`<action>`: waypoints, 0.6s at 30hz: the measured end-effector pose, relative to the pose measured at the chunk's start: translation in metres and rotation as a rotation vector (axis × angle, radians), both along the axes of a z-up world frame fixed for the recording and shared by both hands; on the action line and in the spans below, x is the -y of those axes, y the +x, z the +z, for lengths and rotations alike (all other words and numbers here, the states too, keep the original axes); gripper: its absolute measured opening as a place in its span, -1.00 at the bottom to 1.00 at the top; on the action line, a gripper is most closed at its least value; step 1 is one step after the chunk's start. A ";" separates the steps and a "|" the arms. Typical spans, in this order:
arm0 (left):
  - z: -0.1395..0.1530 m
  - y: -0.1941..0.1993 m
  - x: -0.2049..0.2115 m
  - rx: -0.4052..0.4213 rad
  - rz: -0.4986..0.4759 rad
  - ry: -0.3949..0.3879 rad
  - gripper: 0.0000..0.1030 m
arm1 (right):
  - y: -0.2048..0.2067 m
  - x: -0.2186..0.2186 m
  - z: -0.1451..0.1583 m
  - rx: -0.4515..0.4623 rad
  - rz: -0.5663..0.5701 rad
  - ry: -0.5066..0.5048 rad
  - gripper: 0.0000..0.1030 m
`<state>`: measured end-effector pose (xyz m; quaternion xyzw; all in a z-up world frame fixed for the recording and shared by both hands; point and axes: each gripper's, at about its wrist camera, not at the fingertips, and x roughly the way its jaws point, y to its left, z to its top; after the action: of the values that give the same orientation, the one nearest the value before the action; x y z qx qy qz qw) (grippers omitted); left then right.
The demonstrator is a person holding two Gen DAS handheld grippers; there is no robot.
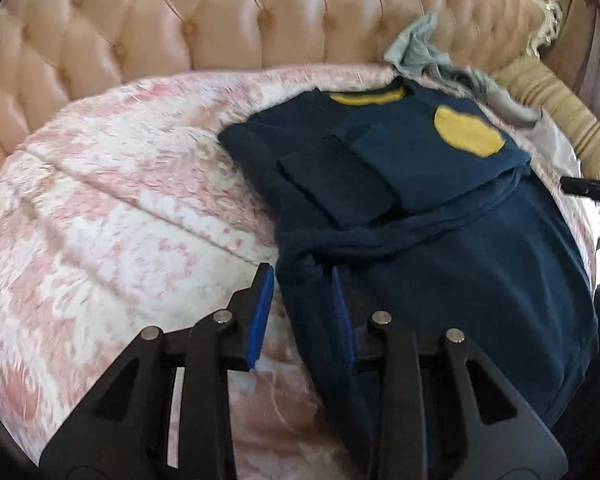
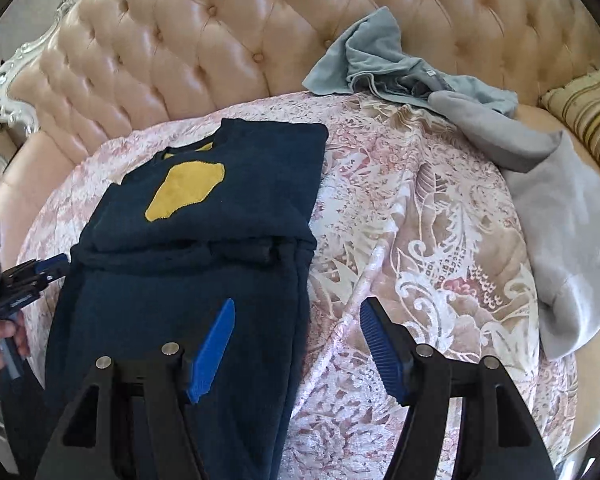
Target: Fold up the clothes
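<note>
Navy sweater (image 2: pixel 204 208) with a mustard-yellow patch (image 2: pixel 186 190) on the chest and a yellow lining inside the neckline lies partly folded on the pink-and-white patterned bedspread (image 2: pixel 420 240), its collar toward the tufted cream headboard (image 2: pixel 220 40). Both sleeves are laid across the chest, their cuffs side by side in the left wrist view, and a crosswise ridge of bunched cloth runs below them; the lower body stretches flat toward the near edge of the bed. The knit looks thick and matte, with soft wrinkles along the side nearest the headboard's left end.

The left gripper (image 1: pixel 302 300) hovers over the sweater's side edge, its blue pads a narrow way apart, one above the bedspread and the other above the navy cloth; nothing is pinched between them. The right gripper (image 2: pixel 296 340) stands with its jaws wide, straddling the sweater's opposite edge, one pad above the cloth and the other above the bedspread, gripping nothing.

Near the headboard's right end lie a crumpled pale blue garment (image 2: pixel 380 60) and a grey garment (image 2: pixel 560 200), both apart from the sweater. A striped cushion (image 2: pixel 588 120) sits at the bed's far right corner.
</note>
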<state>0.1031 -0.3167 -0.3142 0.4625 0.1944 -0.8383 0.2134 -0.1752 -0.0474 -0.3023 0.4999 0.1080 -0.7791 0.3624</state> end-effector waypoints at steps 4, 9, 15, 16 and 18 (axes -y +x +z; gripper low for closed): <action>-0.004 0.019 0.014 -0.036 0.060 0.083 -0.81 | -0.007 -0.007 -0.004 -0.025 -0.018 0.023 0.28; -0.010 0.021 0.019 -0.064 0.091 0.118 -0.81 | -0.013 -0.003 -0.007 -0.061 0.000 0.036 0.28; -0.013 0.022 0.016 -0.063 0.095 0.095 -0.81 | -0.002 0.043 -0.015 -0.195 0.152 0.164 0.28; -0.013 0.021 0.015 -0.063 0.096 0.089 -0.81 | -0.003 0.050 -0.017 -0.198 0.164 0.176 0.28; -0.013 0.024 0.013 -0.062 0.095 0.077 -0.81 | -0.005 0.060 -0.020 -0.214 0.163 0.209 0.28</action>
<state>0.1270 -0.3301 -0.3269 0.4346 0.2545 -0.8331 0.2288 -0.1800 -0.1074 -0.3226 0.4388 0.2666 -0.7804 0.3568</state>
